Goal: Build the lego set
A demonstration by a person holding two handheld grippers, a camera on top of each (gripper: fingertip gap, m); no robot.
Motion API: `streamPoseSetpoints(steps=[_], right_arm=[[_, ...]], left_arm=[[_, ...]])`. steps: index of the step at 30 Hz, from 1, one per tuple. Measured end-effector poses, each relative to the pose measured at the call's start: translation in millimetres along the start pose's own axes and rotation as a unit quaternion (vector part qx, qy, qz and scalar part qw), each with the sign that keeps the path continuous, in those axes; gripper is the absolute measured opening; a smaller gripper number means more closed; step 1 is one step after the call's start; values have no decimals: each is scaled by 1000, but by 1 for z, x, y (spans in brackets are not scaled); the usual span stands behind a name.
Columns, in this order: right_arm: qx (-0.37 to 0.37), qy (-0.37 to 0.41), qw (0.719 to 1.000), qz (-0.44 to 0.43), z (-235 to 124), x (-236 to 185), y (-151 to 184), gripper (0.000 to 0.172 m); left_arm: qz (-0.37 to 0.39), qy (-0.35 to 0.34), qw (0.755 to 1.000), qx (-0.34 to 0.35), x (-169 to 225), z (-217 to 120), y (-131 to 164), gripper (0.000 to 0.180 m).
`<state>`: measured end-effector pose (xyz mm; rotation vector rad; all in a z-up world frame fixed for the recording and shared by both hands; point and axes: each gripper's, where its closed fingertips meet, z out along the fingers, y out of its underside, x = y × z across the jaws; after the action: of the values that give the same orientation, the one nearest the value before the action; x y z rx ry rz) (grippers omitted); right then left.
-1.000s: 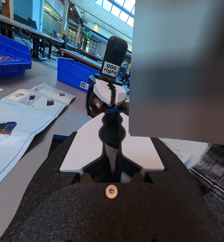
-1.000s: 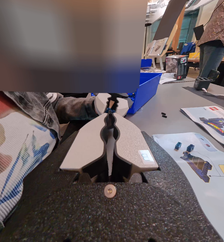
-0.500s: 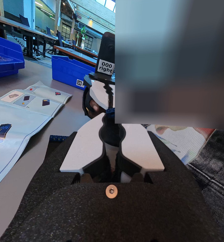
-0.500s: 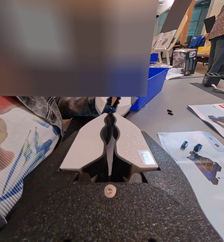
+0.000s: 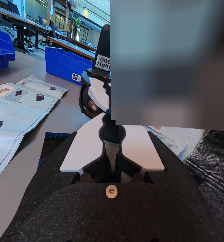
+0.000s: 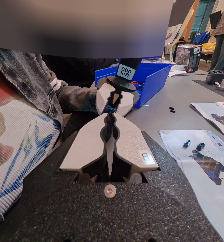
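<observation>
White-labelled black camera mount (image 6: 126, 72) upper centre, left gripper (image 6: 110, 108) clamped on small blue studded brick (image 6: 111, 108), right gripper (image 6: 110, 115) nearly closed on tiny black piece (image 6: 110, 112), marker-tagged blue bin (image 5: 64, 65), open instruction booklet (image 6: 200, 154) on tabletop (image 6: 161, 104)

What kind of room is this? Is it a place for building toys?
Probably a big shared workshop: long worktables, a blue bin of small toy bricks, and open building instruction booklets on the grey table.

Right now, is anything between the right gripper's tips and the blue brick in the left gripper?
Only a small dark piece, pinched at the tips of the right gripper. It meets the blue brick, which the left gripper clamps. Nothing else visible stands between them.
</observation>
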<state>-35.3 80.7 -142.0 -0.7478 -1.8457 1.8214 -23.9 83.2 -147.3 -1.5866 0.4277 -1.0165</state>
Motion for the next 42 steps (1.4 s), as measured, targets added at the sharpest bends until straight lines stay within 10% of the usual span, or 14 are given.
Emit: streamPoseSetpoints(steps=[21,24,30,42], right_arm=[[26,4,1000,15,0,2,-5,3],[25,32,999,27,-8,15,-8,3],[-208,232,950,9,-73,76,61,4],[-330,205,921,-9,-102,72,110,7]], left_arm=[[13,-7,1000,16,1,0,-7,16],[18,-49,998,31,-10,-5,-14,37],[123,-213,969,-6,-43,-24,-14,51],[109,-230,967,-14,-52,-22,-7,52]])
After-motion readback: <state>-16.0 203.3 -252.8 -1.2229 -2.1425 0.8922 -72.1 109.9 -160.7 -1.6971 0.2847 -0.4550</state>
